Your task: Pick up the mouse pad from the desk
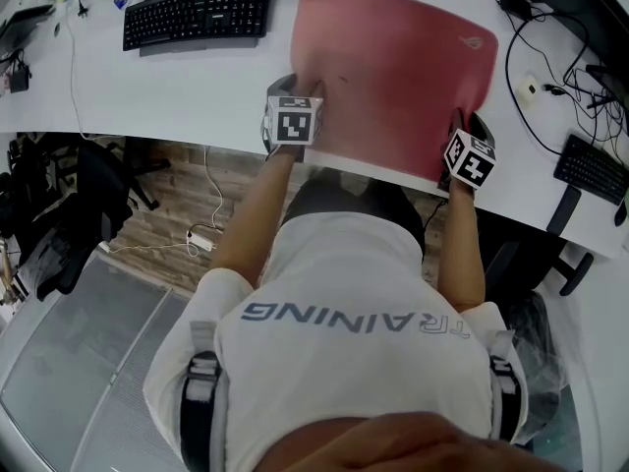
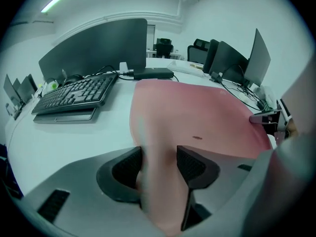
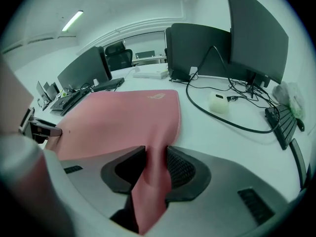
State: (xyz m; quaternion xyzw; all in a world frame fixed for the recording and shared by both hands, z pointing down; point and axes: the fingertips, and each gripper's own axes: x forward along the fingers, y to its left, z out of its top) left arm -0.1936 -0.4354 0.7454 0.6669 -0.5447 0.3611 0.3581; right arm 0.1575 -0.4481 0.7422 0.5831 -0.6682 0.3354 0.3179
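The pink mouse pad (image 1: 393, 62) lies on the white surface (image 1: 177, 82), to the right of the black keyboard (image 1: 197, 13), with its near edge at the surface's near rim. The left tool (image 2: 159, 164) is clamped on the pad's near left corner, which bunches up between its jaws. The right tool (image 3: 155, 164) pinches the near right corner, where the edge folds up between its jaws.

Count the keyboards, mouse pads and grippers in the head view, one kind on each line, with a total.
Pink mouse pad: 1
Black keyboards: 2, one left of the pad, one at the far right
Grippers: 2, left gripper and right gripper, both gripping the pad
Total: 5
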